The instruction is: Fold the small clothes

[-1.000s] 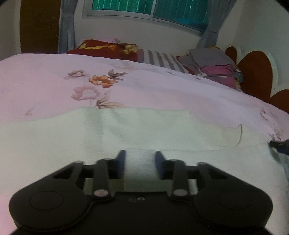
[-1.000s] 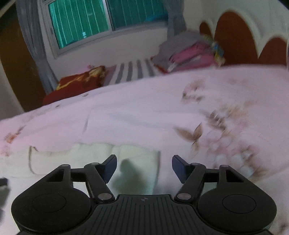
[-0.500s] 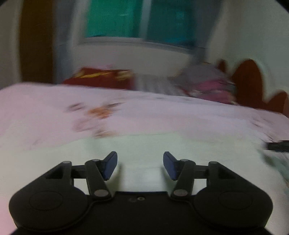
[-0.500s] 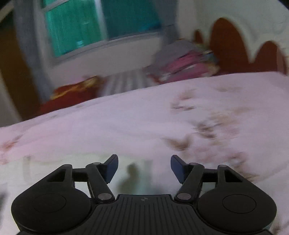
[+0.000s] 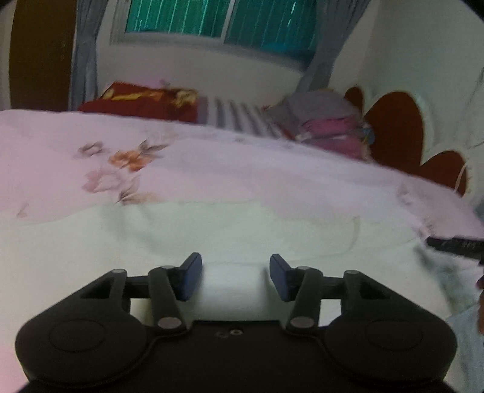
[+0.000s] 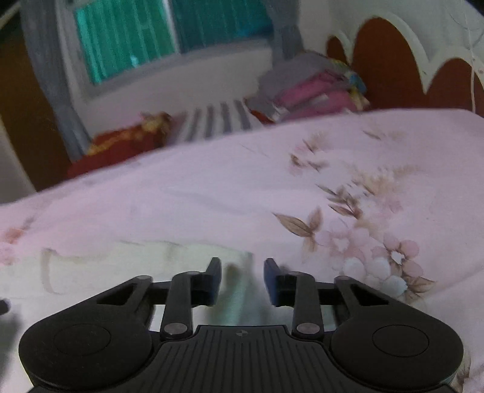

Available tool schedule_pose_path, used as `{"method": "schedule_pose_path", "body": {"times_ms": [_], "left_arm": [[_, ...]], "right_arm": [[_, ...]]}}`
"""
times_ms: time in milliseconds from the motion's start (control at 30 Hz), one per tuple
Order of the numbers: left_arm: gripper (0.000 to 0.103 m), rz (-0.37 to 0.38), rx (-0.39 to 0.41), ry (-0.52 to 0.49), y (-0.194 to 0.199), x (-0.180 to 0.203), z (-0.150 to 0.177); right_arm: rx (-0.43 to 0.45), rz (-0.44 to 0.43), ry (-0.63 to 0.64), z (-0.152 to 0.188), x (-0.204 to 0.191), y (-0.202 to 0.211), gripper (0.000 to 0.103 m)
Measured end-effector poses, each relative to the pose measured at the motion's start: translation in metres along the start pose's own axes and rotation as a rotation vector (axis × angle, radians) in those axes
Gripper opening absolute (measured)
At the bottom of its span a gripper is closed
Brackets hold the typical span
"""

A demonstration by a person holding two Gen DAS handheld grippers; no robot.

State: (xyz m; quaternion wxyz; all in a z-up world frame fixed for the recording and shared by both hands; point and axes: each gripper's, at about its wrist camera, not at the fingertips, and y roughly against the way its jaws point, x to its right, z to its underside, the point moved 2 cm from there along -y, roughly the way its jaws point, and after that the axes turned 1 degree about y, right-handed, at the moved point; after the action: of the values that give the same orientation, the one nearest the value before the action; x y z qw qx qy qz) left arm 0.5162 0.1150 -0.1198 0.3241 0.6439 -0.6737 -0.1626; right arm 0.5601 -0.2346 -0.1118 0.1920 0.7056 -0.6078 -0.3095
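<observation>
The cloth, pale cream and small, lay spread flat on the pink flowered bedspread, in the near part of both wrist views. A curved seam showed on its right part in the left view, and a hem line near its left edge in the right view.

The left gripper hung low over the cloth with its jaws apart, a clear gap between the blue pads. A raised fold of the cloth sat in that gap; whether the pads touched it could not be told. The right gripper also stood with its jaws apart, narrower than the left, over the cloth's right edge where cloth met bedspread. Nothing was pinched between its pads.

At the right edge of the left view a dark bar reached in just above the cloth; it was blurred, and what it was could not be told.

Farther back, at the head of the bed, lay a red pillow, a striped pillow and a stack of folded clothes, grey on top and pink beneath. A headboard with brown scalloped panels stood to the right, and a window with grey curtains behind. Both views were somewhat blurred.
</observation>
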Motion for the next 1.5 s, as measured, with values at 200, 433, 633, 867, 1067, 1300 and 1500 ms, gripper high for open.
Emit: {"method": "schedule_pose_path", "body": {"times_ms": [200, 433, 633, 867, 1067, 1300, 1500], "left_arm": [[0.051, -0.043, -0.062, -0.096, -0.005, 0.020, 0.035], [0.082, -0.170, 0.011, 0.085, 0.044, -0.034, 0.052], [0.079, -0.334, 0.076, 0.332, 0.105, -0.137, 0.068], [0.070, -0.478, 0.252, 0.639, 0.174, -0.259, 0.075], [0.048, -0.493, 0.271, 0.847, 0.178, -0.323, 0.080], [0.002, -0.484, 0.258, 0.876, 0.158, -0.338, 0.068], [0.002, -0.388, 0.311, 0.652, 0.152, -0.274, 0.025]], "right_arm": [[-0.133, 0.016, 0.112, 0.043, -0.034, 0.012, 0.031], [-0.154, 0.038, 0.024, 0.091, -0.034, 0.060, 0.033], [-0.065, 0.052, -0.059, 0.084, -0.028, 0.089, 0.035], [-0.091, 0.090, -0.063, 0.088, -0.033, 0.089, 0.035], [-0.084, 0.108, -0.066, 0.083, -0.048, 0.087, 0.035], [-0.069, 0.122, -0.065, 0.074, -0.061, 0.086, 0.035], [-0.064, 0.135, -0.076, 0.072, -0.058, 0.085, 0.035]]}}
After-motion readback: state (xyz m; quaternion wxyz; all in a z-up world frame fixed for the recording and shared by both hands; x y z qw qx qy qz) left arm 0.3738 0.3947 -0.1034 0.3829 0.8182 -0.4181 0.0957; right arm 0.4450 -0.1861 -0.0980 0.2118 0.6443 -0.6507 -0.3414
